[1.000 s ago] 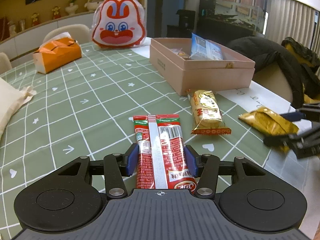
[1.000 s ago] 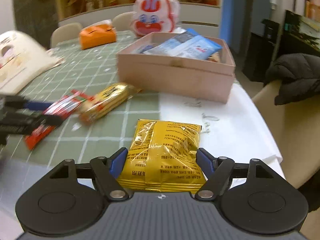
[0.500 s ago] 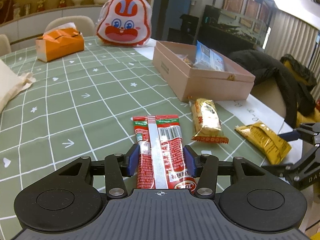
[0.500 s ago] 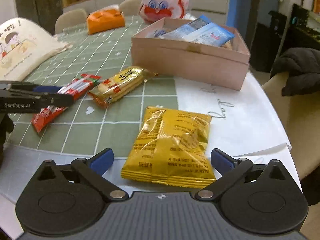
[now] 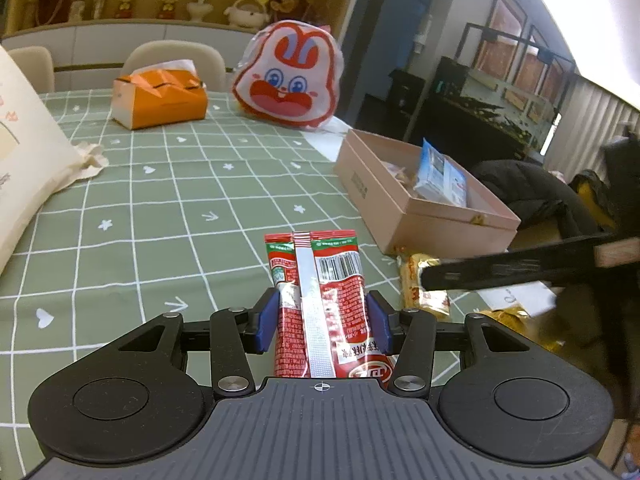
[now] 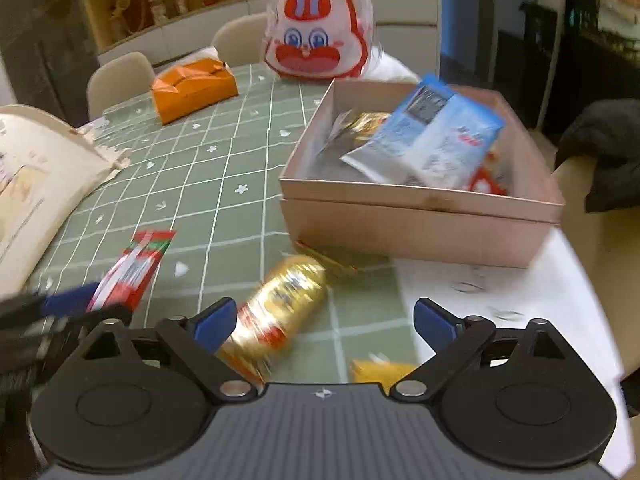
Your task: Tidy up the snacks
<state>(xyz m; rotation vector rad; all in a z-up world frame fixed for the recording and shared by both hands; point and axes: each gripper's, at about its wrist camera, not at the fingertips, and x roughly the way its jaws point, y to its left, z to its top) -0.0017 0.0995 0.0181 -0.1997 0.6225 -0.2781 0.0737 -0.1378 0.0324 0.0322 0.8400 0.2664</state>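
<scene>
Tongs (image 6: 324,320) over half-hidden yellow packet (image 6: 380,372)

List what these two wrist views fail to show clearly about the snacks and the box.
- Yellow packet: right wrist view, mostly hidden behind the right tool; left wrist view, blurred.
- Gold snack: left wrist view, crossed by the blurred right tool; its print is smeared by motion in the right wrist view.
- Red packet: near end hidden under the left tool.
- Pink box: bottom contents covered by the blue packets.
</scene>
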